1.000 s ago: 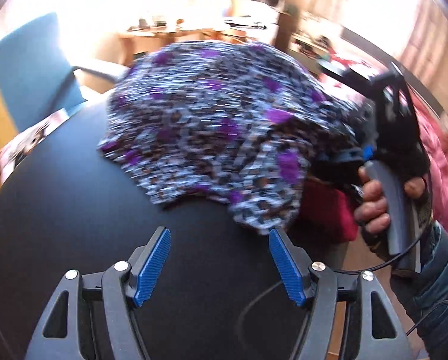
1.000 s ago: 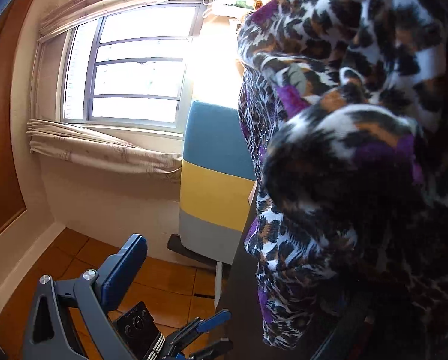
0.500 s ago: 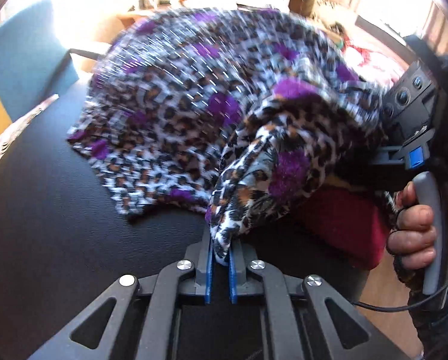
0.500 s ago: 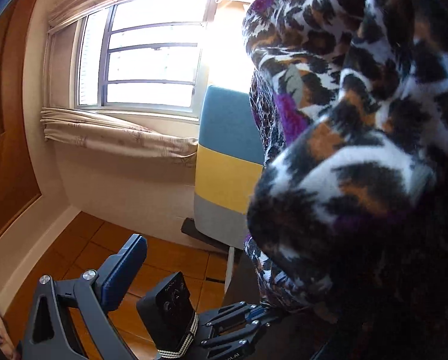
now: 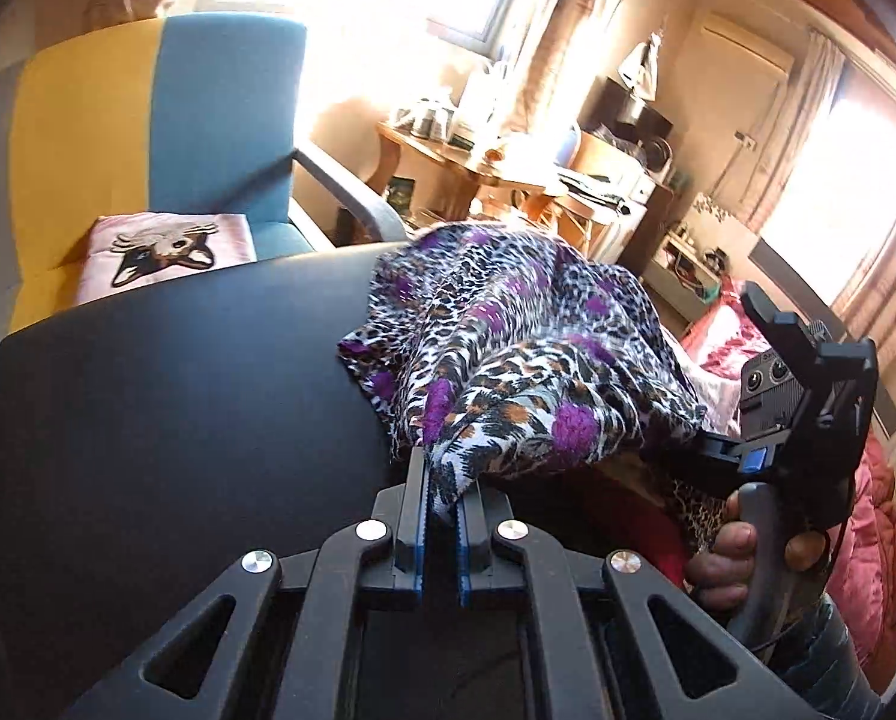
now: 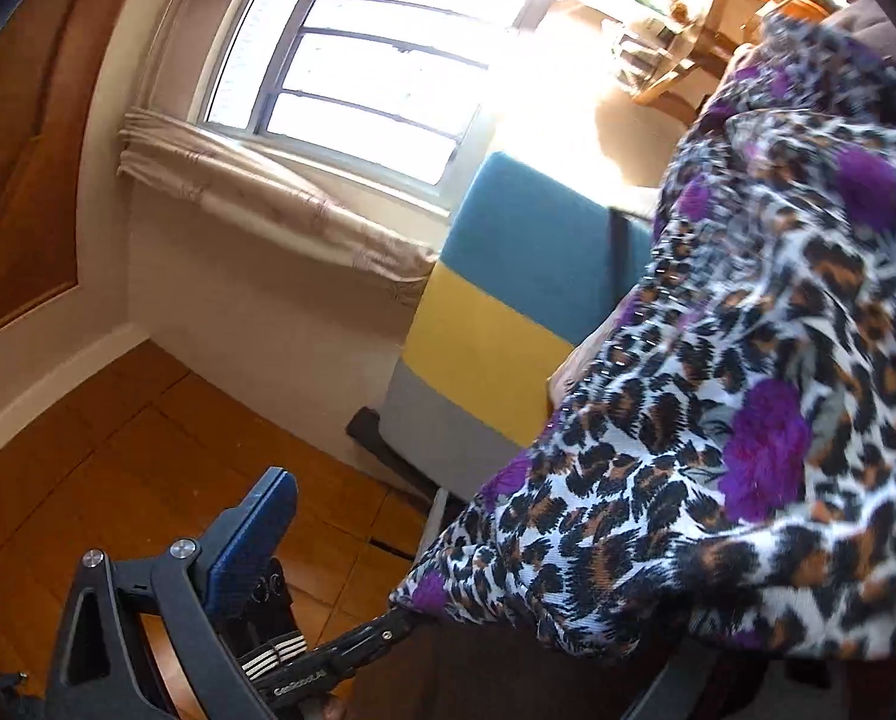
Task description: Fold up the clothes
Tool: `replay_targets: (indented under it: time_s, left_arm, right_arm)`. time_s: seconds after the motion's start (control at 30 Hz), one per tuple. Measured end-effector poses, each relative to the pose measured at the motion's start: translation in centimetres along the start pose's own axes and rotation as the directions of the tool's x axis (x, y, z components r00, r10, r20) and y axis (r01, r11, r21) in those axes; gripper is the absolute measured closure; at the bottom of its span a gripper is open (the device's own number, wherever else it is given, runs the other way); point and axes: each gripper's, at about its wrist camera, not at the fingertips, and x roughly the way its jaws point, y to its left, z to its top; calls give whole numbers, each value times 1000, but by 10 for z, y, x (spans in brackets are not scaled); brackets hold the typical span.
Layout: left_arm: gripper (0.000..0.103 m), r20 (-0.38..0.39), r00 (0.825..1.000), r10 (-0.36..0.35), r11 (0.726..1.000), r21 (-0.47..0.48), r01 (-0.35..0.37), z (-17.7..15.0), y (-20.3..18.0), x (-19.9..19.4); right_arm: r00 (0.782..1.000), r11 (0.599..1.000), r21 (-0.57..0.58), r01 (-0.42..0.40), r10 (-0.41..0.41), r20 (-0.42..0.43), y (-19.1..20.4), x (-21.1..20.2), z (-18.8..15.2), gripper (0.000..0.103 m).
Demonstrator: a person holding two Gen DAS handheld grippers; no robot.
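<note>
A leopard-print garment with purple spots (image 5: 526, 354) lies bunched on the black table (image 5: 165, 408). My left gripper (image 5: 441, 504) is shut on a corner of the garment and lifts it off the table. In the right wrist view the same garment (image 6: 748, 420) drapes over the right side and hides the right finger. The left finger (image 6: 255, 528) of my right gripper stands wide apart with nothing against its pad. The right gripper's body (image 5: 808, 420) shows at the garment's right edge in the left wrist view.
A blue and yellow armchair (image 5: 147, 120) with a pink cat cushion (image 5: 165, 246) stands behind the table. A cluttered wooden desk (image 5: 496, 162) is at the back. Red and pink bedding (image 5: 868, 510) lies to the right. Wooden floor (image 6: 117, 450) is below.
My left gripper went from open above the table to shut on the garment's corner, then drew it back and up. The garment has gathered into a smaller bunch.
</note>
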Motion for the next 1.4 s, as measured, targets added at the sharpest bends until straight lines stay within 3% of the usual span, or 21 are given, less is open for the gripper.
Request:
replay_targets:
  time_s: [0.1, 0.2, 0.33, 0.4, 0.47, 0.6, 0.63, 0.7, 0.73, 0.8, 0.9, 1.0, 1.1, 1.27, 1.4]
  left_arm:
    - [97, 48, 997, 53, 994, -96, -49, -3, 45, -35]
    - [97, 92, 984, 151, 971, -203, -130, -12, 95, -73]
    - [97, 115, 943, 313, 913, -309, -265, -28, 161, -118]
    - [97, 108, 915, 388, 872, -363, -328, -38, 197, -141]
    - [97, 94, 889, 448, 829, -416, -374, -49, 231, -162]
    - [96, 47, 877, 478, 767, -509, -391, -96, 288, -203]
    - [96, 35, 877, 479, 754, -528, -391, -110, 298, -212]
    - [96, 15, 881, 472, 733, -561, -384, -139, 314, -227]
    - [95, 5, 882, 471, 724, -574, -383, -153, 319, -234]
    - [94, -12, 882, 472, 707, -592, -386, -181, 324, -246]
    - [91, -42, 880, 472, 677, -622, -393, -215, 331, -258]
    - [91, -77, 866, 493, 651, -628, -426, -233, 334, -266]
    - [88, -68, 865, 497, 654, -625, -425, -235, 333, -272]
    - [76, -44, 842, 538, 674, -578, -461, -220, 327, -275]
    - [76, -68, 846, 528, 664, -588, -462, -208, 341, -255]
  right_arm:
    - [991, 998, -11, -61, 59, -120, 22, 37, -42, 0]
    - [965, 994, -12, -106, 100, -243, 30, 61, -98, 0]
    - [883, 988, 15, -153, 144, -448, 51, 119, -184, 0]
    - [816, 984, 39, -174, 166, -554, 62, 146, -230, 0]
    - [730, 979, 57, -194, 182, -659, 74, 166, -278, 0]
    - [533, 969, 29, -244, 159, -831, 95, 175, -350, 0]
    - [495, 966, 13, -259, 145, -857, 99, 172, -361, 0]
    - [446, 960, -23, -280, 109, -888, 103, 163, -370, 0]
    - [438, 959, -40, -282, 91, -894, 103, 161, -370, 0]
    - [456, 962, -84, -260, 46, -889, 96, 156, -359, 0]
    - [539, 976, -153, -151, -49, -841, 66, 150, -327, 0]
    - [617, 976, -219, -2, -171, -768, 35, 162, -285, 0]
    - [665, 944, -306, 124, -308, -680, 27, 187, -266, 0]
    - [688, 846, -504, 174, -471, -552, 36, 238, -243, 0]
    - [636, 725, -678, 120, -581, -508, 55, 302, -249, 0]
